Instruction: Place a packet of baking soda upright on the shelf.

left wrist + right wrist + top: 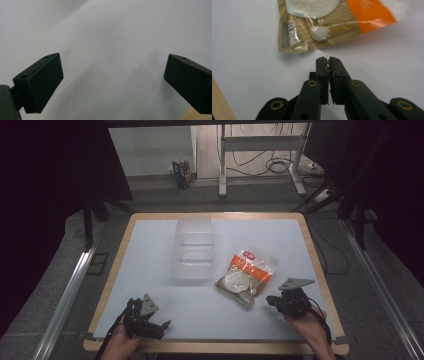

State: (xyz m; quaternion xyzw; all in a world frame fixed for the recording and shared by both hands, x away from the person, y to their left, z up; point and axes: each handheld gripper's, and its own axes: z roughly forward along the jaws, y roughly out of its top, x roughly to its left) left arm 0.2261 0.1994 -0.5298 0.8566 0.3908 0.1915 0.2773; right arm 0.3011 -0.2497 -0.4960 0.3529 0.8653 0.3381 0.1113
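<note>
Table (pixel 150 270) with a white top and a pale wooden rim fills the middle of the high view, and we see two forearms coming in from the bottom edge, each hand holding a black two-jaw tool.

At the lower right of that view, the right gripper (pixel 272 300) rests low over the white surface. In the right gripper view its jaws are pressed together with nothing between them, and the right gripper (pixel 327 60) points at the near edge of the snack bag (pixel 332 22), close to it but not touching.

In the high view the snack bag (pixel 247 275) lies flat right of centre, just up and left of the right gripper. It is a clear packet with an orange band and a tan printed panel, and round white pieces show through it.

Left of the bag, near the centre of the high view, stands a clear plastic container (pixel 195 249), apart from the bag.

At the lower left, the left gripper (pixel 162 326) sits near the table's front edge, well apart from both things. In the left gripper view its jaws are spread wide over bare white surface, and the left gripper (pixel 112 75) holds nothing.
</note>
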